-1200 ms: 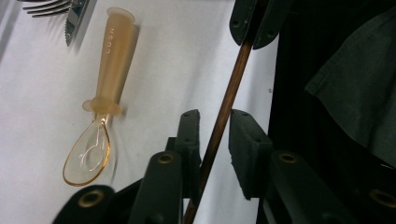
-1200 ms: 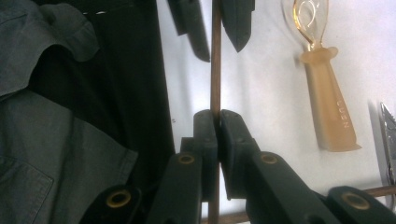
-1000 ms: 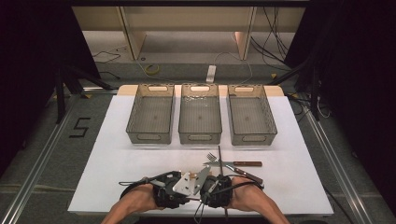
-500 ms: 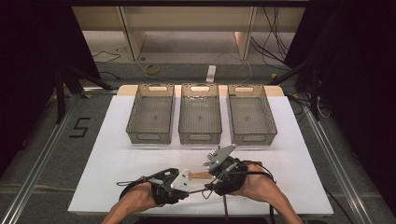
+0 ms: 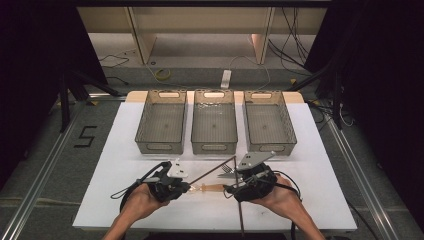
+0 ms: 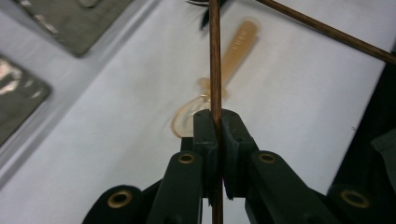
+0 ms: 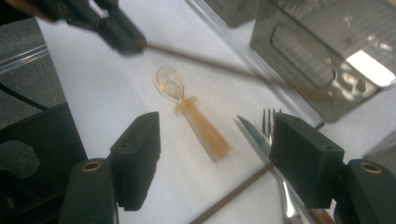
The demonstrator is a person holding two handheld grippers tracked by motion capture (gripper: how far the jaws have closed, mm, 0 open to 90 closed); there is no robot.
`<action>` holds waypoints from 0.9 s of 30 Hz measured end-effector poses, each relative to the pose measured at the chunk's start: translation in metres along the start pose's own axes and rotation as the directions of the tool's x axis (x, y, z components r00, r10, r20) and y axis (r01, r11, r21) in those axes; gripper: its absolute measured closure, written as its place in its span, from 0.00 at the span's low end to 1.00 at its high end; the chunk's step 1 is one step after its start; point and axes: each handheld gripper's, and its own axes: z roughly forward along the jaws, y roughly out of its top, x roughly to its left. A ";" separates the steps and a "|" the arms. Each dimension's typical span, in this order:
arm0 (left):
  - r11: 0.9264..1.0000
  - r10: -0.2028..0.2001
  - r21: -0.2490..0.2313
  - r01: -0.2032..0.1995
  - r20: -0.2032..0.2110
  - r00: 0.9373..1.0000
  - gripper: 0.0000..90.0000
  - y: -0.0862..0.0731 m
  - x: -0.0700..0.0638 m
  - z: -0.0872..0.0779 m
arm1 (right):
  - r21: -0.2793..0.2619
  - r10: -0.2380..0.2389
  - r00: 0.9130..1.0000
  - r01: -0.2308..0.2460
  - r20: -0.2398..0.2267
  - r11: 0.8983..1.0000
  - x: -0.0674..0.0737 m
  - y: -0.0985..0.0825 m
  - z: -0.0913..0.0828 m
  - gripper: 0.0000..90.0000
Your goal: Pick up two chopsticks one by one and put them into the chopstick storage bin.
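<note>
Chopstick (image 6: 215, 56) sits clamped in the left gripper (image 5: 186, 188) above the white table (image 5: 120, 150), while the right gripper (image 7: 215, 154), jaws just opened wide and empty, probably next carries it to a basket (image 5: 162, 120).

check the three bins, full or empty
Empty: in the high view the left bin, middle bin and right bin show bare floors.

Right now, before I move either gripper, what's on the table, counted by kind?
mesh bins: 3
chopsticks: 2
amber spoon: 1
fork: 1
knife: 1
Total: 8
</note>
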 end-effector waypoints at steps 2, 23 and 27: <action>0.999 -0.031 -0.015 0.031 -0.023 0.999 0.95 0.000 0.005 -0.004 | 0.014 0.020 1.000 -0.020 0.008 1.000 -0.001 -0.006 0.002 0.37; 0.969 -0.232 -0.120 0.217 -0.133 0.964 0.95 0.003 0.052 -0.034 | 0.107 0.139 0.988 -0.146 0.070 0.984 0.004 -0.040 0.017 0.32; 0.962 -0.255 -0.134 0.236 -0.142 0.957 0.95 0.006 0.061 -0.037 | 0.110 0.141 0.988 -0.148 0.068 0.983 0.005 -0.043 0.016 0.32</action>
